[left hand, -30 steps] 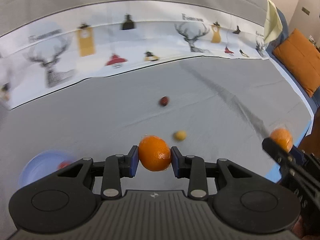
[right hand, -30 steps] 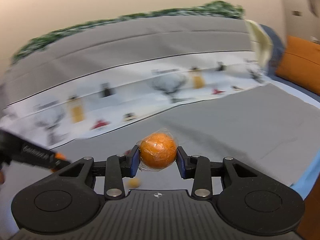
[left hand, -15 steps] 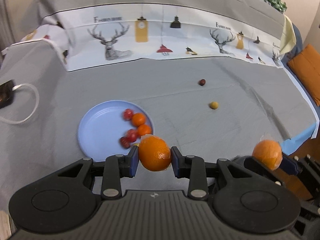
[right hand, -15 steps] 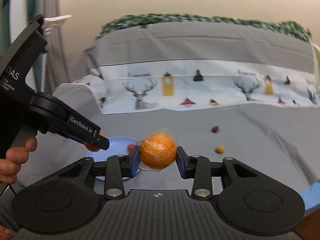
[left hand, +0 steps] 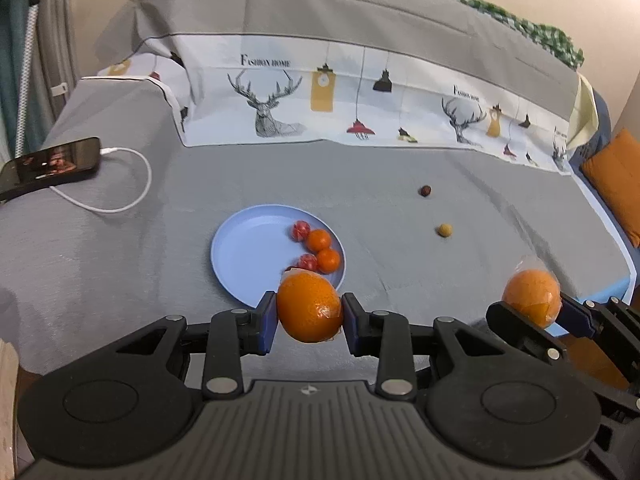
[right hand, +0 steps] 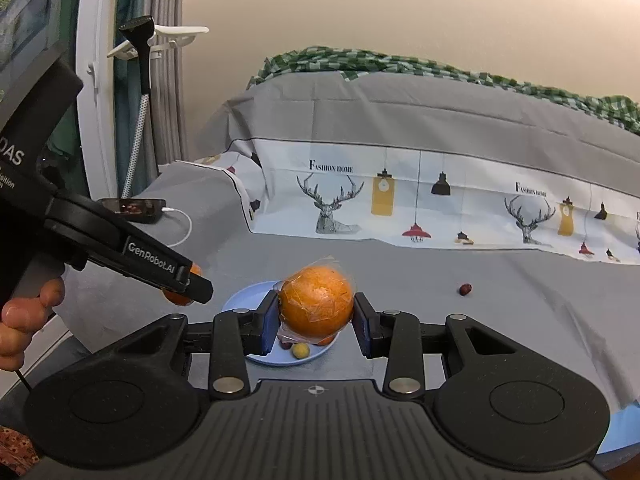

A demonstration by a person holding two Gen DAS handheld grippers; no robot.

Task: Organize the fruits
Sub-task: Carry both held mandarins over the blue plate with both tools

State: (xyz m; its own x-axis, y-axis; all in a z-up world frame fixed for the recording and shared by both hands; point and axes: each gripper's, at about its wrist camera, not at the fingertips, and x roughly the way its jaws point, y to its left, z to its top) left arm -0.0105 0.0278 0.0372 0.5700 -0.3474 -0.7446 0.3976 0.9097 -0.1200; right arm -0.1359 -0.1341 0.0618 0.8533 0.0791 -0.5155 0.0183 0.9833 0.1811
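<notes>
My left gripper (left hand: 309,322) is shut on an orange (left hand: 308,306), held above the near rim of a light blue plate (left hand: 248,252). The plate holds several small red and orange fruits (left hand: 319,239). My right gripper (right hand: 316,320) is shut on a plastic-wrapped orange (right hand: 316,304), above and in front of the same plate (right hand: 244,294). The right gripper also shows at the right of the left wrist view (left hand: 532,304). A dark red fruit (left hand: 425,191) and a small yellow fruit (left hand: 444,230) lie on the grey cloth right of the plate.
A phone (left hand: 48,166) with a white charging cable (left hand: 132,184) lies at the far left. A printed deer cloth (left hand: 360,104) rises behind the surface. An orange cushion (left hand: 616,184) sits at the right edge.
Both grippers swung left with their oranges, bringing the blue plate into view, and now hover by its near edge. Both stay shut on the oranges.
</notes>
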